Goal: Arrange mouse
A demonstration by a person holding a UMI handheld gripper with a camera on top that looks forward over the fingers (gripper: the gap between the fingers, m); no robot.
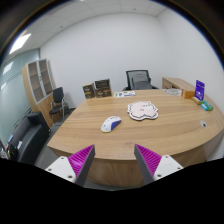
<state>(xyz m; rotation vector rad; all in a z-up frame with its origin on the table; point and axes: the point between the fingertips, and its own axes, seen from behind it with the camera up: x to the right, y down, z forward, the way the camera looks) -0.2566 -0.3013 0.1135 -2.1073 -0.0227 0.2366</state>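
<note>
A white computer mouse (110, 124) lies on the light wooden table (150, 135), left of centre. A white patterned mouse mat (144, 110) lies flat further back, to the right of the mouse. My gripper (115, 158) is open and empty, with its purple pads (82, 157) wide apart. It hovers at the table's near edge, well short of the mouse, which sits beyond the left finger.
A small dark object (203, 124) lies on the table at the far right. A blue box (200, 89) and other items stand on a side desk at the back right. Office chairs (137, 79) line the far edge. A wooden cabinet (40, 82) stands at the left.
</note>
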